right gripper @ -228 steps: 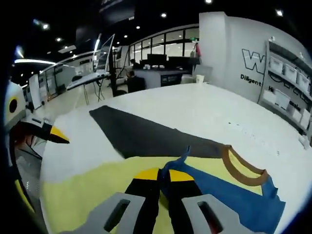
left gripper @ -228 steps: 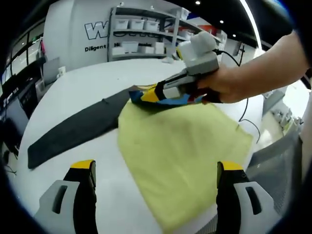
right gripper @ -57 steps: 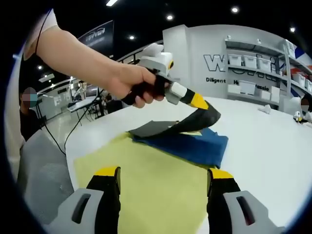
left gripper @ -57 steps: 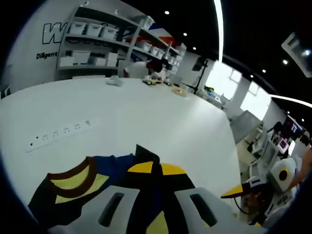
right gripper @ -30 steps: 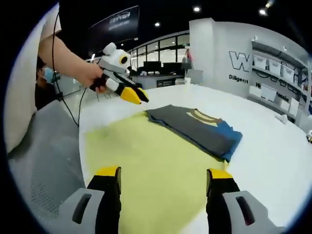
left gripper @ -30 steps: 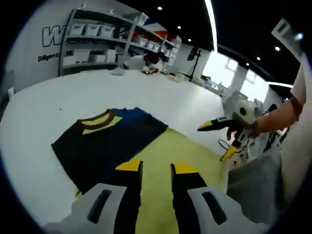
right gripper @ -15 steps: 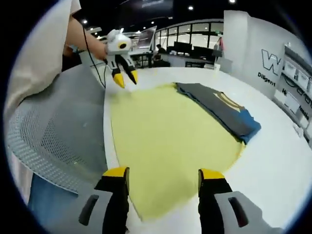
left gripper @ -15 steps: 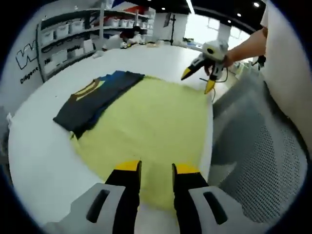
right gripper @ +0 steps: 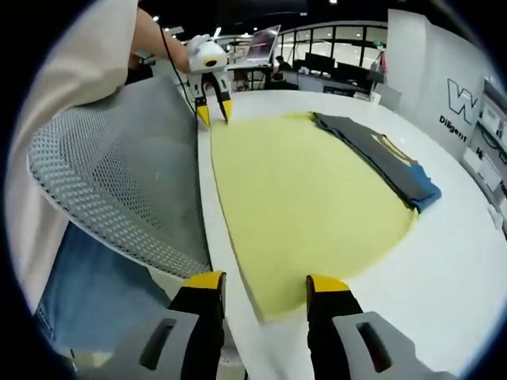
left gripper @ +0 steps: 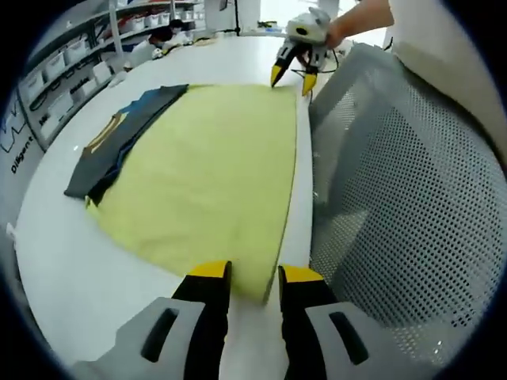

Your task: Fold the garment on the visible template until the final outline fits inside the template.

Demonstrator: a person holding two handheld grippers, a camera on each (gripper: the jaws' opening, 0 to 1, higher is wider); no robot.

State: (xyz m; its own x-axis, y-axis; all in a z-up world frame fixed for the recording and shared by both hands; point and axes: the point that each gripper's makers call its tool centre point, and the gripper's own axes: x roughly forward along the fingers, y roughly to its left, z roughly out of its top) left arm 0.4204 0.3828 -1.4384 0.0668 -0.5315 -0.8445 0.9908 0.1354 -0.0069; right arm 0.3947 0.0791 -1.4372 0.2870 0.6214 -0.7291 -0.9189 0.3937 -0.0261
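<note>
The white worktop [left gripper: 63,269] carries everything, and a grey mesh chair back [left gripper: 396,182] presses against its near edge in both views. Spread over most of the worktop's near part lies the pale yellow template [left gripper: 206,166], flat, one long edge running just beside the worktop's rim.

The garment [left gripper: 119,138] — dark grey with blue and a brown-trimmed neck opening — lies folded into a long narrow strip along the template's far edge. In the right gripper view the garment [right gripper: 388,162] appears partly on the yellow template [right gripper: 309,198] and partly over its far border, one blue end reaching past it onto the white worktop [right gripper: 444,261].

The left gripper [left gripper: 253,279] hangs above the template's near corner, its yellow-tipped fingers a narrow gap apart, with nothing between them. In the right gripper view it shows at the far corner, held by a hand.

The right gripper [right gripper: 260,286] hovers over the opposite near corner — its fingers stand moderately apart and hold nothing. In the left gripper view it sits at the template's far corner, tips pointing down toward the cloth.
</note>
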